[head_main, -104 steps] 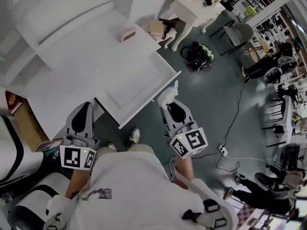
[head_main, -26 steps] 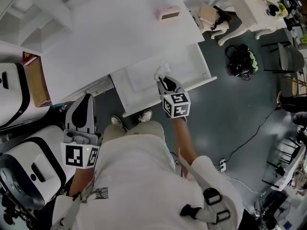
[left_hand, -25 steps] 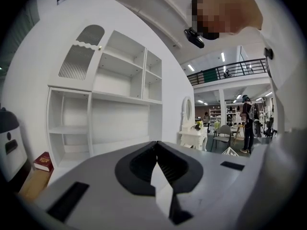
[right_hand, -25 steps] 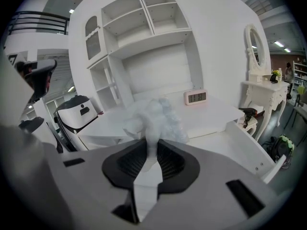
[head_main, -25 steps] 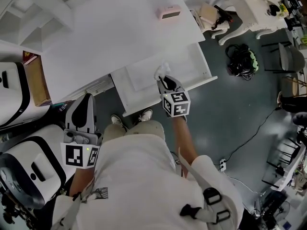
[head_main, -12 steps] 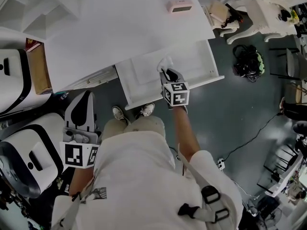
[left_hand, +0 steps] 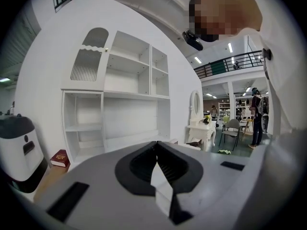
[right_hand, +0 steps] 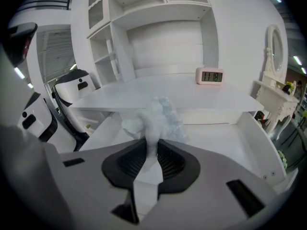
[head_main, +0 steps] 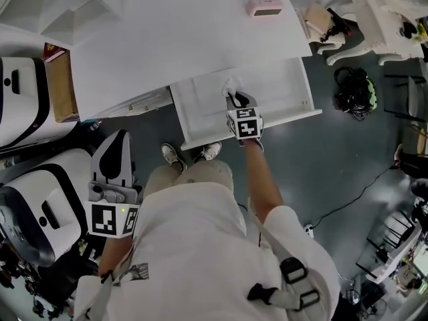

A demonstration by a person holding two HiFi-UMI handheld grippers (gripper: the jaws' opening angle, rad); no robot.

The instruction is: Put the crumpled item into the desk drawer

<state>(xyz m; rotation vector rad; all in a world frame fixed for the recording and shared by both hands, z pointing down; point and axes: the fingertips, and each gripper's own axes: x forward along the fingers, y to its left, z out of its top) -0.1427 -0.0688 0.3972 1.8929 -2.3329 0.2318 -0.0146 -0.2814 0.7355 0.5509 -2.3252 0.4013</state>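
We are pinching the crumpled white film wad (right_hand: pixel 156 113) in the right gripper (right_hand: pixel 150 150) fingers above the open white drawer (head_main: pixel 277 85), awaiting release.

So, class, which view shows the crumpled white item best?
The right gripper view: the crumpled white item sits close, central, pinched by the right gripper. The head view shows it only tiny; the left gripper view, not at all.

Overhead and tool-level, drawer (head_main: pixel 275 92) shared
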